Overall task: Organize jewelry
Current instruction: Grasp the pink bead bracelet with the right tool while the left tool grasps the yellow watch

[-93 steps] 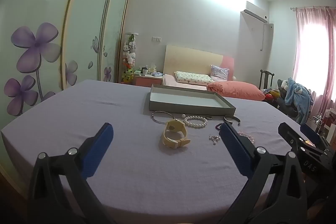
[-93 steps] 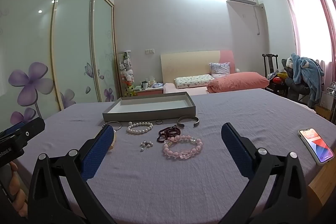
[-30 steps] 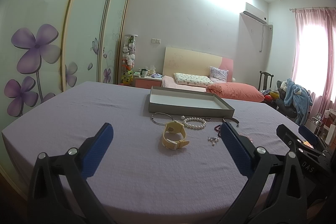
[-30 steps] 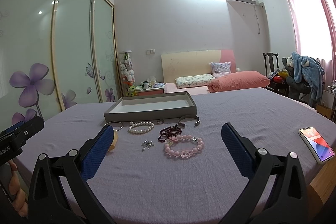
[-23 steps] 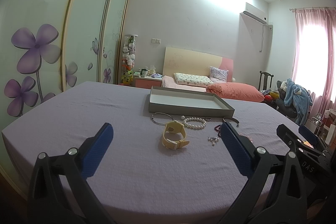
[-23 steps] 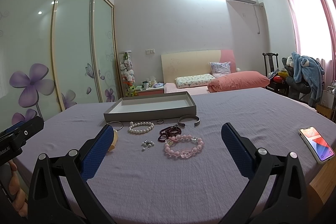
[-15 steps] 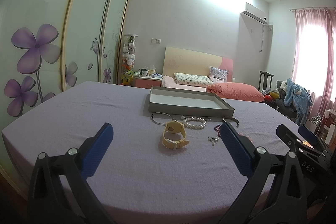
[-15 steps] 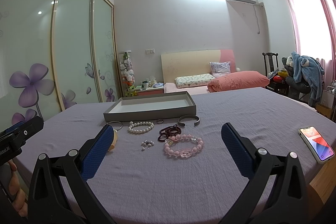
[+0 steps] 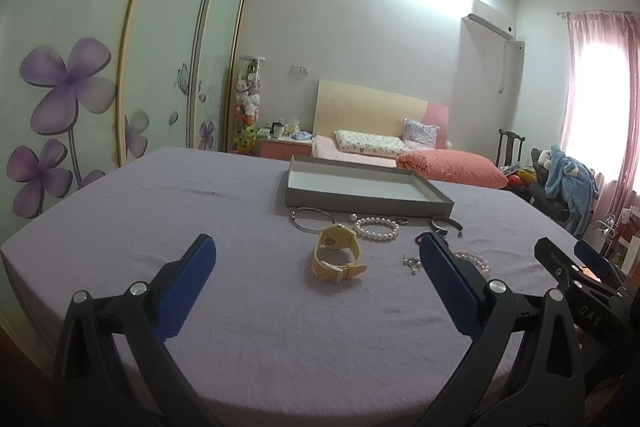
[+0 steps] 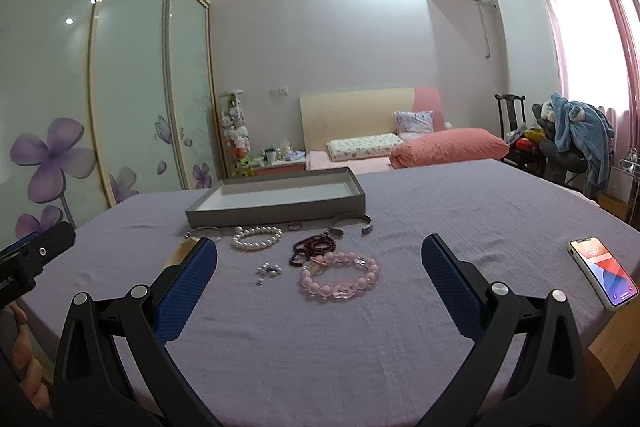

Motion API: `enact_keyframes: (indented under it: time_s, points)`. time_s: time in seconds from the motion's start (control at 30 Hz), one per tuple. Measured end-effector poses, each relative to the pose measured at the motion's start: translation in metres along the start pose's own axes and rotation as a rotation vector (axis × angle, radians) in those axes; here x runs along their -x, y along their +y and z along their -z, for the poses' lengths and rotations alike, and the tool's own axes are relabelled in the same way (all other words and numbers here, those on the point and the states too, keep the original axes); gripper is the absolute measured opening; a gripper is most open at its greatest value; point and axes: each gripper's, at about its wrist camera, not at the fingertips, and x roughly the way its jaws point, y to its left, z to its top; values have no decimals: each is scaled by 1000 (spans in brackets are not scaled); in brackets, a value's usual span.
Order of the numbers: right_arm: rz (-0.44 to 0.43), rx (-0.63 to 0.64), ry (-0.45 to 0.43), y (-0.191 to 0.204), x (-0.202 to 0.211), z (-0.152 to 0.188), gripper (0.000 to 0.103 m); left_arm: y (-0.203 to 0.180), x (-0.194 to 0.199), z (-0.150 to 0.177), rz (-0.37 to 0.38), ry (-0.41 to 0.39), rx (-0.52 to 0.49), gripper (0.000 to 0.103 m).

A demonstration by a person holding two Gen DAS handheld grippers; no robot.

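Observation:
A grey tray [image 9: 436, 203] [image 10: 280, 215] with a white floor sits empty on the purple cloth. In front of it lie a yellow watch [image 9: 338, 257], a pearl bracelet [image 9: 377, 229] [image 10: 257, 237], a thin silver bangle [image 9: 310, 218], a grey cuff [image 10: 352, 223], dark red beads [image 10: 314, 247], a pink bead bracelet [image 10: 340, 277] and small earrings [image 10: 269, 270]. My left gripper [image 9: 316, 247] is open, held short of the watch. My right gripper [image 10: 320, 251] is open near the pink bracelet. Nothing is between either pair of fingers.
A phone [image 10: 604, 277] lies at the table's right edge, screen lit. The other gripper shows at the right of the left wrist view [image 9: 576, 267]. A bed [image 10: 400, 147], a wardrobe with flower doors [image 9: 80, 87] and a chair with a blue garment [image 10: 576, 135] stand beyond.
Almost nothing moved. Both grippers stay open in place, and the jewelry lies where it was.

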Motion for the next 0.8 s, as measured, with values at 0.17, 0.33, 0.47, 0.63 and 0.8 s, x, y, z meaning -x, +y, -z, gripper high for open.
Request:
enact_keyframes:
  time_s: [0.17,0.33,0.47,0.63,0.8]
  points:
    - [37,-29,75,-19,-25,-8,100,-1,-25,-4,-25,52,-23,99]
    - [72,-52,224,-37,-62,-11,85,1,-62,-9,-31,143,-39,99]
    - [77,-93,389,-49,-98,-9,64,2,-91,-12,-31,227,-45,99]
    - [82,-142,539,-57,-129,-1,48,0,-123,-12,-27,311,-59,99]
    - [104,-87,595,-48,-139,3,43,-5,-142,-9,-34,362,-83,99]
